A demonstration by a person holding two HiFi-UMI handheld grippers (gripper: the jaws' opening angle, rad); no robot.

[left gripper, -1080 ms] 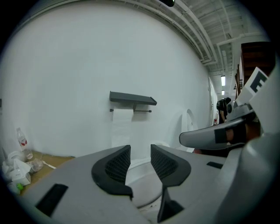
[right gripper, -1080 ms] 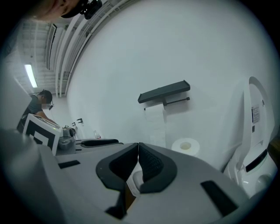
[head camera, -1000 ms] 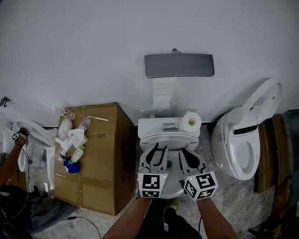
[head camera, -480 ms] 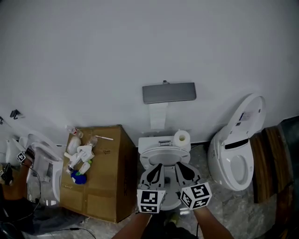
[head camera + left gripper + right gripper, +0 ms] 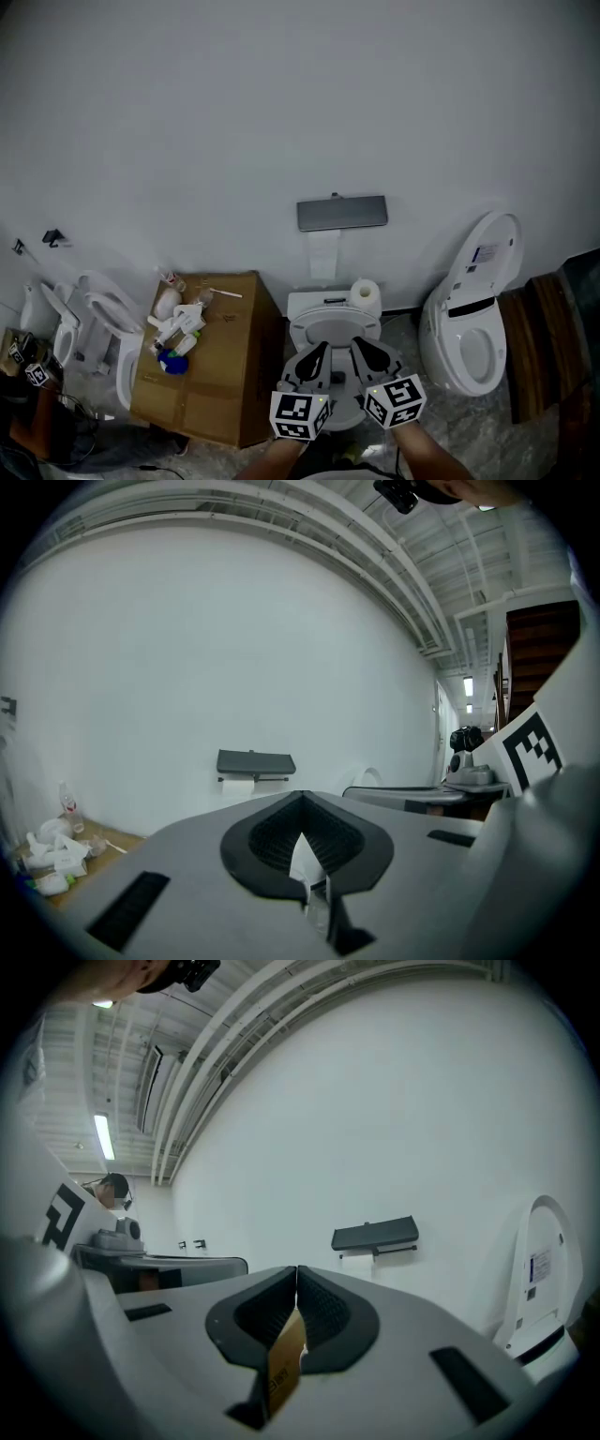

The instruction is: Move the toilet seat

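since a second ago the view has drawn back, so the middle toilet (image 5: 334, 309) looks smaller, and the left gripper (image 5: 321, 347), then half open, is now fully closed on nothing. the right gripper (image 5: 357, 342) is closed too, tips touching. both hover over the front of the toilet seat (image 5: 330, 328), which lies down on the bowl. one paper roll (image 5: 364, 292) sits on that toilet's tank, one grey shelf (image 5: 342, 213) hangs above it, one cardboard box (image 5: 216, 370) stands left of it, and one open-lidded toilet (image 5: 466, 323) right.
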